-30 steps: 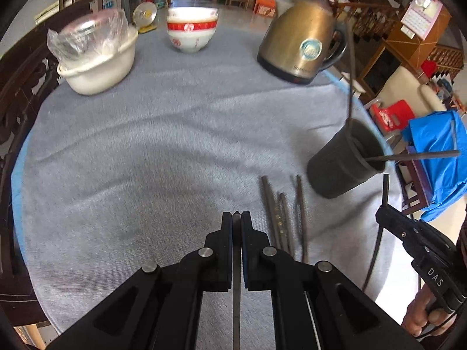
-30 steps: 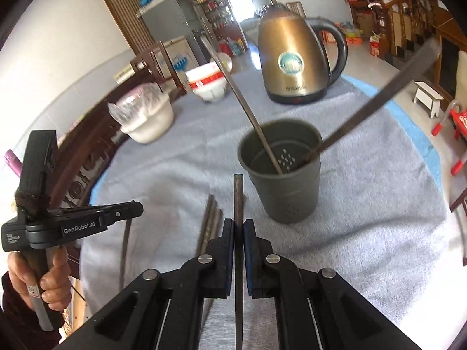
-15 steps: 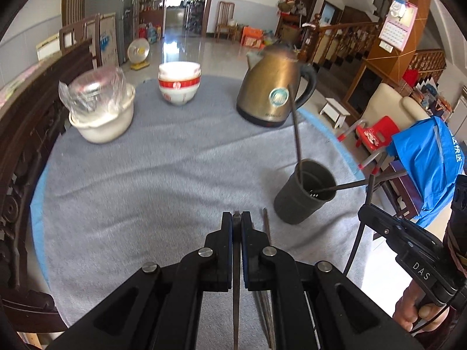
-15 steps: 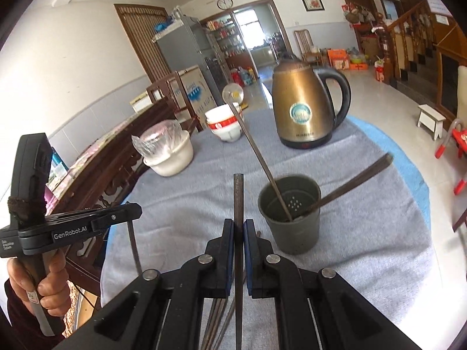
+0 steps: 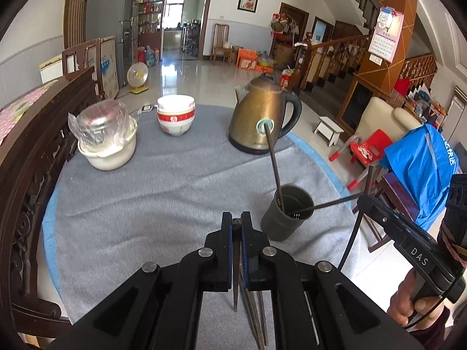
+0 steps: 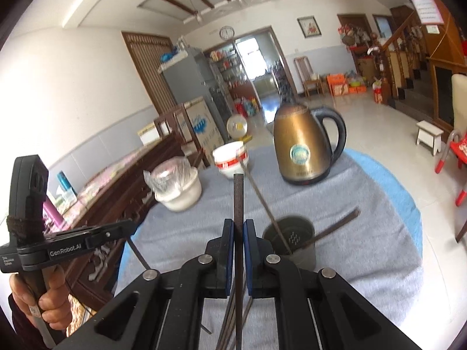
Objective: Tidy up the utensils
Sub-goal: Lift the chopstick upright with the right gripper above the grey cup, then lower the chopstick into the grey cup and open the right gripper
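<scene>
My left gripper [image 5: 236, 224] is shut on a dark chopstick [image 5: 235, 297] that hangs down between its arms, above the grey tablecloth [image 5: 146, 198]. My right gripper [image 6: 238, 224] is shut on another dark chopstick [image 6: 238, 198] that sticks up past its pads. A dark round holder [image 5: 287, 217] stands on the cloth ahead and to the right, with two chopsticks in it, one upright and one leaning right. The holder [image 6: 292, 242] sits just right of the right gripper. Several loose chopsticks [image 5: 256, 315] lie on the cloth below the left gripper.
A brass kettle [image 5: 259, 122] stands at the back of the round table. Stacked red-and-white bowls [image 5: 175, 115] and a cream pot with a plastic-wrapped lid [image 5: 108, 145] sit at the back left. Carved wooden chairs [image 5: 26, 175] border the left edge.
Both grippers have risen from the table, each with its chopstick, and now point less steeply down. The holder and loose chopsticks look farther away.
</scene>
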